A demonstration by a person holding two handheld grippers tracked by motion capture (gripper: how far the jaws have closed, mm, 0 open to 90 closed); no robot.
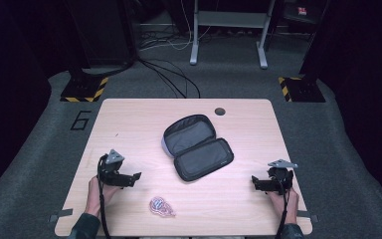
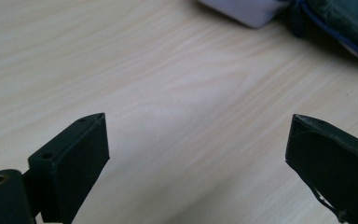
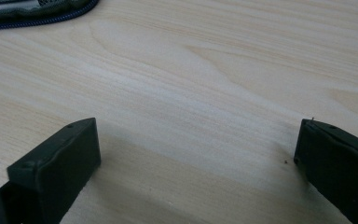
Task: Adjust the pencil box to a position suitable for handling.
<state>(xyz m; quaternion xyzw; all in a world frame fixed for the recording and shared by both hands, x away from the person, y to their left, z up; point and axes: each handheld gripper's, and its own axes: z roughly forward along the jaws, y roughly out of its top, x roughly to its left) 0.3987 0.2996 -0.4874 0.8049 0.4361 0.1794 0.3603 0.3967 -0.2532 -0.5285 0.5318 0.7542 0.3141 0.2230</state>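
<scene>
Near the pale wooden bench's [image 1: 129,119] left edge, the left hand-held gripper [image 1: 135,177] rests wide open and empty. The small pink-and-blue patterned packet [image 1: 161,206], by the front edge, lies nearest it. The open grey zipped fabric pouch [image 1: 198,147] lies mid-bench, long axis diagonal. The right hand-held gripper [image 1: 253,182] gapes empty.

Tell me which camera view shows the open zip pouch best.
The high view: the pouch lies whole at the table's middle, unzipped, both halves spread flat. The left gripper view catches just a corner of it at the top right. The right gripper view shows a strip of its zipped edge at the top left.
</scene>
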